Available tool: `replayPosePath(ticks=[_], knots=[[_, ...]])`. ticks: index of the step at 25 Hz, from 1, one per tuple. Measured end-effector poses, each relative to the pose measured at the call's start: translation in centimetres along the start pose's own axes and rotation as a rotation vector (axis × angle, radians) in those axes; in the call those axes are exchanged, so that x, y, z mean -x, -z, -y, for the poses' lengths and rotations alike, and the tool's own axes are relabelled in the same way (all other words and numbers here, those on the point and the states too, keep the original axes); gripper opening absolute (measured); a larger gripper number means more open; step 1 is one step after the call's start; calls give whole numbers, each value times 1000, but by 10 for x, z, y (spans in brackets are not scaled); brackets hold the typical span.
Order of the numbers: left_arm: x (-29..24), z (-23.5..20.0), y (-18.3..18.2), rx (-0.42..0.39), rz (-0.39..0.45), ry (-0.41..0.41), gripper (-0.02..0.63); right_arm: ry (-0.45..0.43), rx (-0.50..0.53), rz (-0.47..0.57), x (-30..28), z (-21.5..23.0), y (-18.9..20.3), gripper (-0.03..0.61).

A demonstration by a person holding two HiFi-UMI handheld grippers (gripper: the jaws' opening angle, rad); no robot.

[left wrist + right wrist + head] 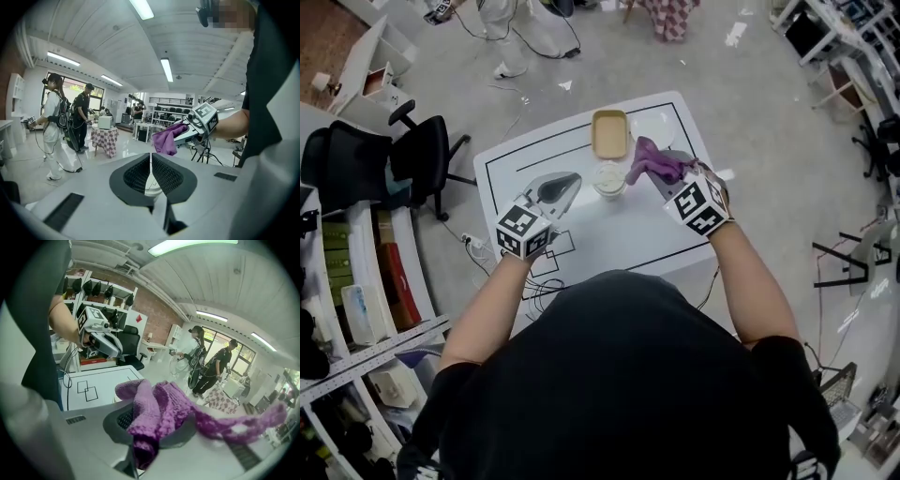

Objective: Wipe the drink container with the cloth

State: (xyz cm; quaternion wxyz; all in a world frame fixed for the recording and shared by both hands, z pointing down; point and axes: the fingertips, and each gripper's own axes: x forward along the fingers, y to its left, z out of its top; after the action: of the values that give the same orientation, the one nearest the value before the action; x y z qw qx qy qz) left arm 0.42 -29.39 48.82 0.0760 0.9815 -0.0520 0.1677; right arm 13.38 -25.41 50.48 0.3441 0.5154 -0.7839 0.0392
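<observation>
Swiping the cloth (654, 161) clamped in your right gripper (651, 172) could tip the cup (609, 178) just beside it; your left gripper (567, 183), clenched empty, isn't steadying it.

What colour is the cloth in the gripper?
Purple. The cloth shows best in the right gripper view.

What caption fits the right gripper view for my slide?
Right gripper shut on the purple cloth, with the left gripper and white table behind.
</observation>
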Motion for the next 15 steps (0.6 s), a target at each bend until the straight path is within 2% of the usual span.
replayPosePath(ticks=[7, 15], knots=[[45, -6, -11, 1, 38, -48, 31, 83, -181, 52, 25, 12, -19, 80], [70, -15, 2, -5, 57, -99, 31, 124, -355, 107, 32, 15, 2, 80]])
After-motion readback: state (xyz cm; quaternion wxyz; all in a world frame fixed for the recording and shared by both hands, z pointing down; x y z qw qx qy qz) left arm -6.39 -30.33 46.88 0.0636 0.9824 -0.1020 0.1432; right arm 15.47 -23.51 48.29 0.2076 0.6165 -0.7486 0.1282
